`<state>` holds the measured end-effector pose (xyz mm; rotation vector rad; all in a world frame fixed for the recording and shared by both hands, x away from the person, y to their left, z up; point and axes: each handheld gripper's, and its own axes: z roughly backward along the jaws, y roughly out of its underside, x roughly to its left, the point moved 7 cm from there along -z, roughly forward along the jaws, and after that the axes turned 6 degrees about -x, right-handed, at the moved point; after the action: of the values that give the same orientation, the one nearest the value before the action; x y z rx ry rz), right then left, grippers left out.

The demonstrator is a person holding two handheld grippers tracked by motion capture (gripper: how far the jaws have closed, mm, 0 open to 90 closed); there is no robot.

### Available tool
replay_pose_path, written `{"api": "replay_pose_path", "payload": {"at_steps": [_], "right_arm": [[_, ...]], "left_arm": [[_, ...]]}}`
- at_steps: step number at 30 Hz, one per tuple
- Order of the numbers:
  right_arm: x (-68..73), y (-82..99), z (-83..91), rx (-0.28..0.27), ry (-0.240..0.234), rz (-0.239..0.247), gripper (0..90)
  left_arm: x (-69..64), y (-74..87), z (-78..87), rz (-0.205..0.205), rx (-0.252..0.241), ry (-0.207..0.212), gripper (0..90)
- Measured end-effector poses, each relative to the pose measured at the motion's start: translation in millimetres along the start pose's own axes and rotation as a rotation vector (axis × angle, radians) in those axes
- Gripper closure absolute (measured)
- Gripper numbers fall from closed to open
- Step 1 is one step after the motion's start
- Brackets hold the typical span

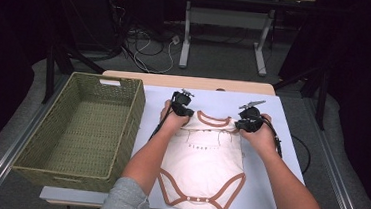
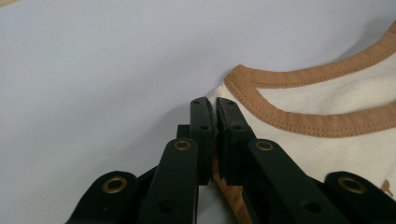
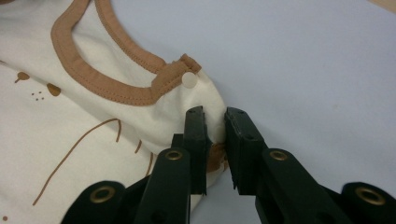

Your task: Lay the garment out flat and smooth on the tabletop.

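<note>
a: status, nearest items first.

b: the baby bodysuit [image 1: 203,166] lies flat on the pale table sheet [image 1: 277,192], snap end toward the person, neckline away. beyond that, each hand holds one shoulder. the left gripper [image 1: 187,111] has its jaws pressed together on the shoulder edge; in the left gripper view the brown trim [image 2: 223,183] runs between the pads. the right gripper [image 1: 242,123] is pinching a fold of cream fabric at the other shoulder, just below the white snap [image 3: 188,80].

a: failure modes from here?

b: the left grip sits near the hem edge, so thin fabric could slip out under tension if the hands pull apart. uneven lifting would likely skew the garment and spoil any fold. the right pinch gathers a bunched fold, which may drag a crease in.

a: farther off?

b: the woven basket [image 1: 86,127] stands at the left of the table, well apart from the garment. swinging the bodysuit toward it could snag the rim.
</note>
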<state>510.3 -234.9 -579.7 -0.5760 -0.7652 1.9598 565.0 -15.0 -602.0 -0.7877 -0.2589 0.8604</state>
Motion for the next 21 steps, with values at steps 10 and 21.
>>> {"api": "replay_pose_path", "payload": {"at_steps": [10, 21], "right_arm": [[-6.4, -28.0, 1.9, -0.037, 0.024, 0.009, 79.0], [-6.6, -78.9, 4.2, -0.105, 0.092, 0.05, 79.0]], "left_arm": [[11.1, -24.3, 34.0, 0.009, -0.13, -0.047, 86.5], [22.6, -46.5, 64.3, -0.001, -0.267, -0.126, 86.5]]}}
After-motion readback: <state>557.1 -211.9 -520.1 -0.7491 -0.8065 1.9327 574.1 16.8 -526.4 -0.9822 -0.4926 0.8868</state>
